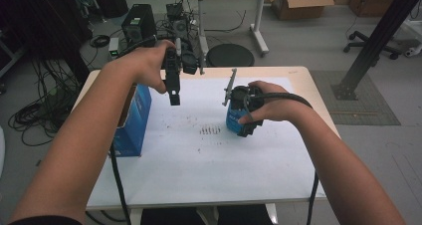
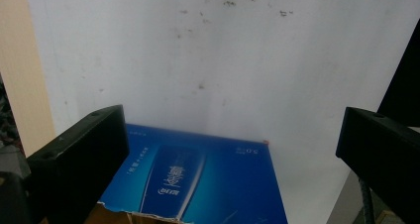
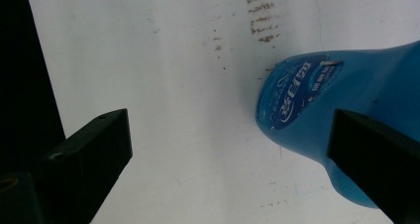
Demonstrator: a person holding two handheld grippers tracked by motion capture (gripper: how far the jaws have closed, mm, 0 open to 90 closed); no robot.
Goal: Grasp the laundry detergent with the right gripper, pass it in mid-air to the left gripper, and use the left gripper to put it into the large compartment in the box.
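Two grippers over a white-covered table (image 1: pixel 199 170), left gripper (image 1: pixel 173 93) jaws spread wide and empty above a blue box (image 2: pixel 213 179) at the table's left edge, right gripper (image 1: pixel 238 116) jaws apart beside a blue bottle (image 3: pixel 337 115) standing mid-table, not clamped on it.

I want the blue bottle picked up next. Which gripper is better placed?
Right, probably. The right gripper hangs open just above the blue bottle, one jaw beside it. The left gripper is open over the blue box.
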